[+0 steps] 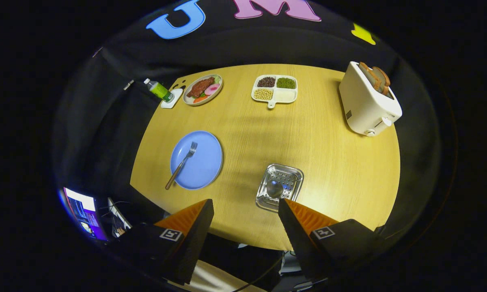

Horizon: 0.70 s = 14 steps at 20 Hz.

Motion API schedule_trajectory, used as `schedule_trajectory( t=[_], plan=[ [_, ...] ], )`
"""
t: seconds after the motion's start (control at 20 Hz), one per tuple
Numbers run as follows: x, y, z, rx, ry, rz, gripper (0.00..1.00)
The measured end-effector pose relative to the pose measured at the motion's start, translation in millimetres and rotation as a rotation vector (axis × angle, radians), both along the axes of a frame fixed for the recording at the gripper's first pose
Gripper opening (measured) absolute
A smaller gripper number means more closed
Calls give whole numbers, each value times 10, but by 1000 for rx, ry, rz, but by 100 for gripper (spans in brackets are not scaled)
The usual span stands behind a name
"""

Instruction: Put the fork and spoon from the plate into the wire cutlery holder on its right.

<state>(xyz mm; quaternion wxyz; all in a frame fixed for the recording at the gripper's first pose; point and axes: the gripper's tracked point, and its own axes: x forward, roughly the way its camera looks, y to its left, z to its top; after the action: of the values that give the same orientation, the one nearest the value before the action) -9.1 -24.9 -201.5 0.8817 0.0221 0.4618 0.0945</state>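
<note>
A blue plate [199, 162] lies on the round wooden table [328, 170], ahead and left of my fingers. A fork [182, 164] with a wooden handle rests across it, tines pointing away, handle end over the plate's near rim. To the plate's right sits a shiny metal perforated cutlery holder [280, 186], just ahead of my right finger [304, 227]. A spoon [274, 189] stands inside it, bowl up. My gripper [245, 207] is open, high above the near table edge, with nothing between its fingers.
At the far side stand a white toaster [367, 101] with bread slices, a white divided dish of beans [274, 89], a plate of food [203, 89] and a green bottle [159, 90] on a white coaster. A lit screen [83, 211] sits off the table, left.
</note>
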Motion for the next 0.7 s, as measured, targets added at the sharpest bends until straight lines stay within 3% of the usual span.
schedule_trajectory(
  t=[0.3, 0.7],
  plan=[
    [-20, 812, -22, 103, -77, -17, 100],
    [326, 1687, -613, 114, -41, 27, 99]
  ],
)
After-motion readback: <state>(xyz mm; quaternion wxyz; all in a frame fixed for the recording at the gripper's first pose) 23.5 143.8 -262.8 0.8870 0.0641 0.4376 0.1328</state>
